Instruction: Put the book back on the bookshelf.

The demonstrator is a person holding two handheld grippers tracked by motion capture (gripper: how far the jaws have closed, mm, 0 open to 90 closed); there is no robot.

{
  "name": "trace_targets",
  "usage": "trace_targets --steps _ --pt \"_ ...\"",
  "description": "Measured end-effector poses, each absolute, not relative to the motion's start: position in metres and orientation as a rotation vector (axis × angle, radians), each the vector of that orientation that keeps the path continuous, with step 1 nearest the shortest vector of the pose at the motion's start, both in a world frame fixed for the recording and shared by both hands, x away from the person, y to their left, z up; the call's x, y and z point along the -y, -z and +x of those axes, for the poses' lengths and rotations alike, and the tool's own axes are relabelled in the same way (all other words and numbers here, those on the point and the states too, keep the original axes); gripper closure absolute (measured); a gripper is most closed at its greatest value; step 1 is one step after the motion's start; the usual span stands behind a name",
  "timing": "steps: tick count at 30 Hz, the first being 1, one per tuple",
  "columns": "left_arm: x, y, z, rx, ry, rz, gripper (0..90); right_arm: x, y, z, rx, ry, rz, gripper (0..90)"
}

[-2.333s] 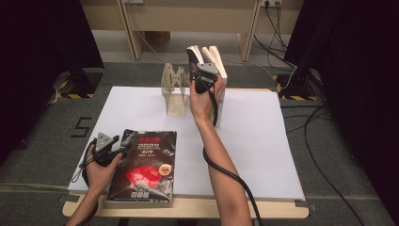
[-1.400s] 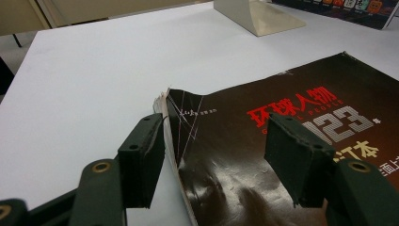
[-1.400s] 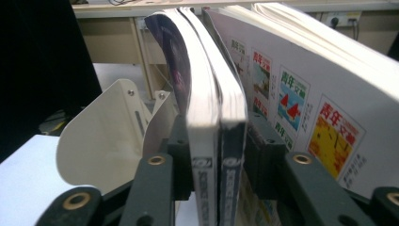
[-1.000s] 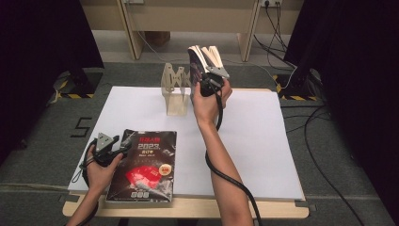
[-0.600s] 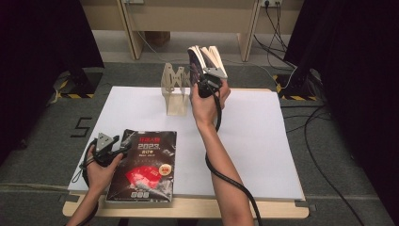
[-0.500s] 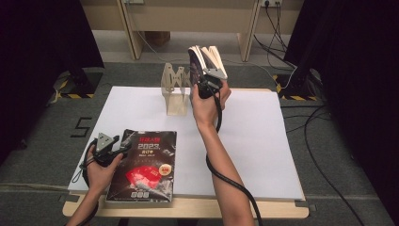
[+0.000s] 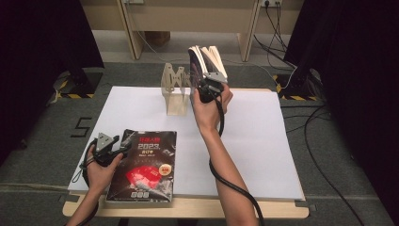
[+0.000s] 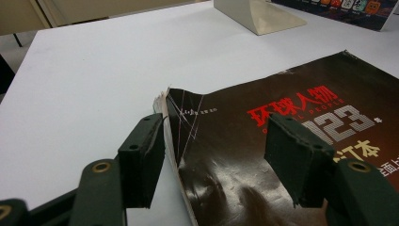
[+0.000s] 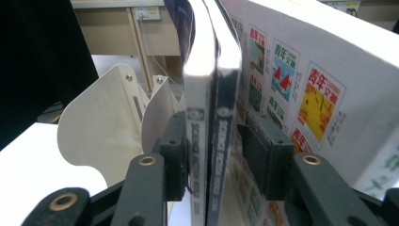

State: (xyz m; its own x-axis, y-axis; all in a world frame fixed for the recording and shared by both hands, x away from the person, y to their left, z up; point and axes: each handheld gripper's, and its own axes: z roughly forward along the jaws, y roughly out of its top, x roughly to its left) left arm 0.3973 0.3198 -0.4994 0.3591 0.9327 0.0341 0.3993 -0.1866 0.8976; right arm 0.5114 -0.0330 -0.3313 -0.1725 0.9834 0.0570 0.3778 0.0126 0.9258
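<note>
Right tongs just been opening around upright magazines beside rack; my left tongs unclenched over dark magazine, next to shelve.

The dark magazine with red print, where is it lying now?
In the high view the magazine lies flat at the table's near left corner, beside the left gripper, well in front of the cream bookend.

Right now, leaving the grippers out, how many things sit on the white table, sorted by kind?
Flat magazine: 1
Upright magazines: 3 that can be told apart in the right gripper view
Cream metal stand: 1
Total: 5
</note>
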Motion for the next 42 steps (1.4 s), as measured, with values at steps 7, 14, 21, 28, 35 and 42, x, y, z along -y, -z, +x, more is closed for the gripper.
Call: trace_targets --steps 7,14,21,28,35,42 --pt "-0.320 0.499 0.398 -1.184 -0.774 1.759 37.7 0.037 0.334 0.505 -1.643 -1.154 1.415 60.8" --pt "-0.320 0.499 0.398 -1.186 -0.775 1.759 37.7 0.040 0.337 0.500 -1.664 -1.154 1.417 60.1" --pt "-0.320 0.499 0.398 -1.186 -0.775 1.762 38.0 0.043 0.339 0.495 -1.675 -1.158 1.423 59.3" --pt "-0.320 0.499 0.398 -1.187 -0.774 1.761 38.4 0.046 0.342 0.489 -1.681 -1.164 1.420 58.7" --pt "-0.320 0.499 0.398 -1.186 -0.774 1.762 38.8 0.049 0.345 0.483 -1.688 -1.159 1.418 58.6" --pt "-0.320 0.499 0.398 -1.189 -0.775 1.768 39.1 0.053 0.347 0.479 -1.689 -1.161 1.420 58.4"
